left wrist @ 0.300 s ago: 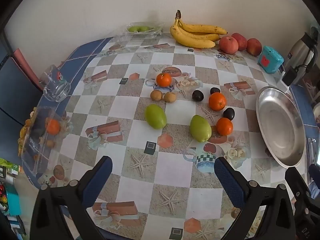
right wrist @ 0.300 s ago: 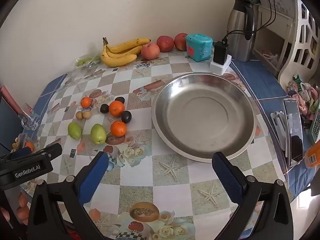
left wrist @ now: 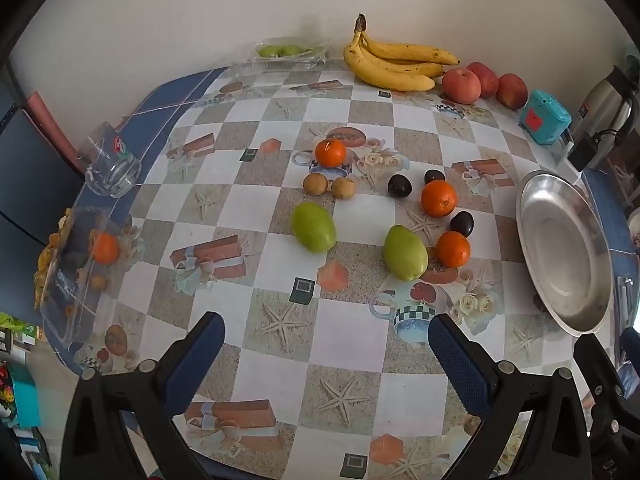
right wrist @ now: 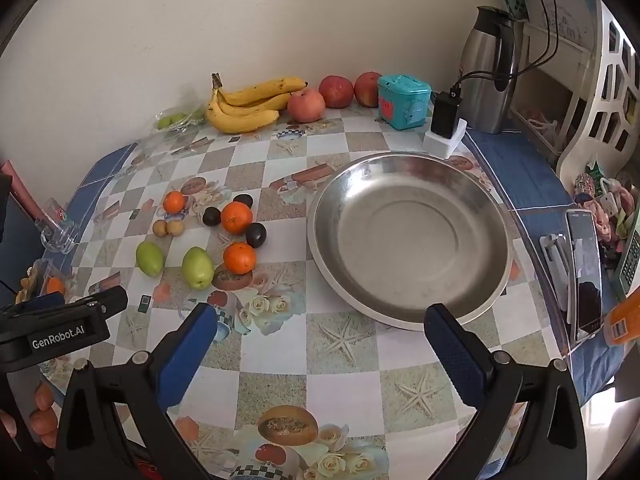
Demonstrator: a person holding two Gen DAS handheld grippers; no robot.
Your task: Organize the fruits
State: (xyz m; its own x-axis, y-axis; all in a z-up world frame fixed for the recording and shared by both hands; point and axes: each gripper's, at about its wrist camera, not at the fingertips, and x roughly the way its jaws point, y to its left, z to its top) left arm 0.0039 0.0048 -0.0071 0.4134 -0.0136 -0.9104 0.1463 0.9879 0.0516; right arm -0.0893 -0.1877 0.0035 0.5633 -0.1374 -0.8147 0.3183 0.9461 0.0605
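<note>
Fruits: a loose group lies on the checked tablecloth point(left wrist: 280, 344), to the left of the metal plate point(right wrist: 408, 236).
Oranges: three in the group, bright orange and round; the biggest orange point(left wrist: 439, 198) is in the middle, the near orange point(left wrist: 453, 249) is just beside a green fruit, the far orange point(left wrist: 330, 153) is apart at the back.
Green fruits: two, egg-shaped and smooth; the left green fruit point(left wrist: 313, 227) and the right green fruit point(left wrist: 405, 253) are well apart.
Dark plums: three, nearly black, around the biggest orange; one plum point(left wrist: 399, 186) is to its left.
Small brown fruits: two point(left wrist: 329, 186), round, side by side below the far orange.
Bananas: a yellow bunch point(left wrist: 394, 62) with dark spots, at the wall.
Apples: three red apples point(left wrist: 480, 82) next to the bananas.
Metal plate: shiny, wide, nothing in it.
Left gripper point(left wrist: 326, 340): fully spread, nothing between the blue pads, above the tablecloth in front of the fruits.
Right gripper point(right wrist: 320, 330): fully spread, holds nothing, near the front rim of the plate.
Writing: "GenRobot.AI" in white on the black body of the left gripper, in the right wrist view.
</note>
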